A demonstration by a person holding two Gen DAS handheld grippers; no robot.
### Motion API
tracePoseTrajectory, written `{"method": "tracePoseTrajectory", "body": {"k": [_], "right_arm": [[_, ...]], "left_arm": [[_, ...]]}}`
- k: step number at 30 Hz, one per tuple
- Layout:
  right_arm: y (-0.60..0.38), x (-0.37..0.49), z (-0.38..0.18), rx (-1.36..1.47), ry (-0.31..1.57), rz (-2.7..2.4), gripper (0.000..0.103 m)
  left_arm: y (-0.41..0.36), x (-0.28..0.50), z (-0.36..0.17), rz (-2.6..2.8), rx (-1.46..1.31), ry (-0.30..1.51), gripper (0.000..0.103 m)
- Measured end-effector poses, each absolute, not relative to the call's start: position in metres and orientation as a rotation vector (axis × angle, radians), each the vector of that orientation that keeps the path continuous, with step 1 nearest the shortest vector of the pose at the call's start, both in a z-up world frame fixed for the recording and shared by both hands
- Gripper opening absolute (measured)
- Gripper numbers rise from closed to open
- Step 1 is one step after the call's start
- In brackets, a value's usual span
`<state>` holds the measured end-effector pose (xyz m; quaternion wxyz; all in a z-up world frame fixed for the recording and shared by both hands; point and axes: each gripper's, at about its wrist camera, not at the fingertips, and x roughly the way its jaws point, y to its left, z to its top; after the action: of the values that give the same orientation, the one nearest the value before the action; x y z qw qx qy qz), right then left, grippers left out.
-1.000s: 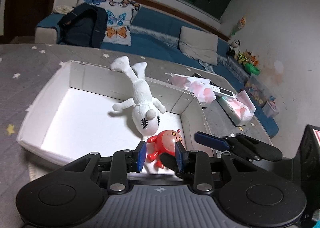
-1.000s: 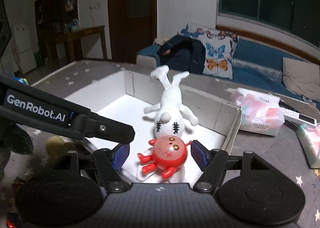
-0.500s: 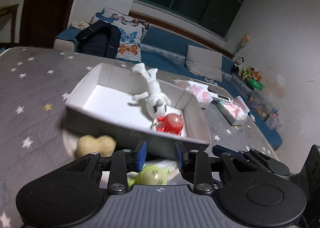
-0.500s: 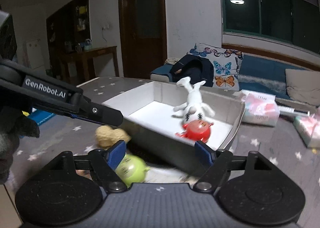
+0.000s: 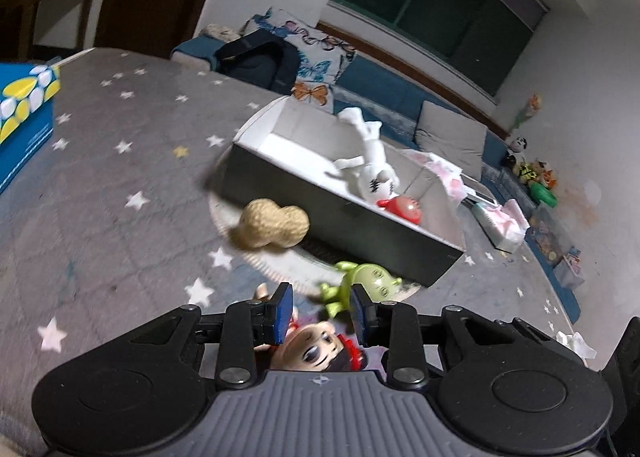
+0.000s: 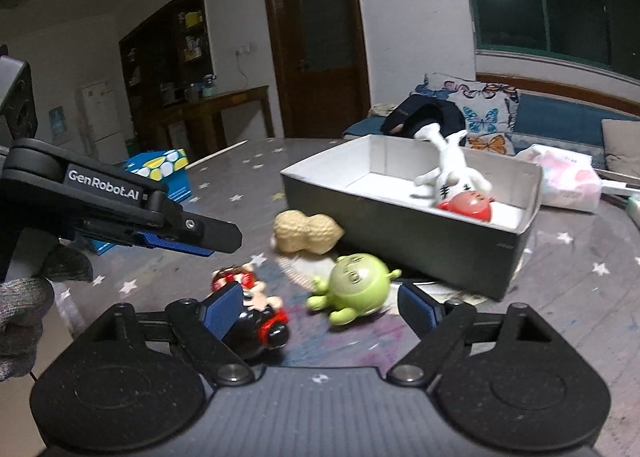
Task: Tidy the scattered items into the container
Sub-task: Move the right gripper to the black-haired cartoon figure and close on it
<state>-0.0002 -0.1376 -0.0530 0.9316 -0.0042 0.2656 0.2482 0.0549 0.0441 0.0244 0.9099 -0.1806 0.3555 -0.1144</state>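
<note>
The green toy (image 6: 356, 289) lies on the table just before the box (image 6: 404, 233), between the opening, empty jaws of my right claw (image 6: 320, 311), so next I must lower around it and close, while my left claw (image 5: 322, 313) hovers half-open and empty.

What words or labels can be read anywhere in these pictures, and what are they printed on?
"GenRobot.AI": white lettering on the side of the black left gripper, seen in the right wrist view.
Blue cardboard box with yellow and white ovals: a faint line of print, too small to read.
Pink and white tissue pack: print too blurred to read.
Nothing else legible.
</note>
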Motion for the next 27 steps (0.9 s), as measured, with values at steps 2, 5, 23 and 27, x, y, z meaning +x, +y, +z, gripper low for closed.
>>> {"method": "tracePoseTrajectory", "body": {"k": [2,5,23,27], "right_arm": [[-0.133,-0.002,-0.056,-0.013,0.549,0.515,0.088],[-0.128,-0.003,-0.059,-0.015,0.558,0.529,0.088],[-0.102,0.001,-0.077,-0.047,0.614,0.601,0.088],[-0.097,0.003,-0.081,-0.06,0.625,0.615,0.088]], "left_arm": [[0.046,0.052,0.021,-0.225,-0.375,0.743,0.033],[0.047,0.049,0.015,-0.221,-0.382,0.763,0.033],[0.057,0.045,-0.001,-0.225,-0.491,0.822,0.033],[0.056,0.047,-0.003,-0.223,-0.494,0.833,0.033]]}}
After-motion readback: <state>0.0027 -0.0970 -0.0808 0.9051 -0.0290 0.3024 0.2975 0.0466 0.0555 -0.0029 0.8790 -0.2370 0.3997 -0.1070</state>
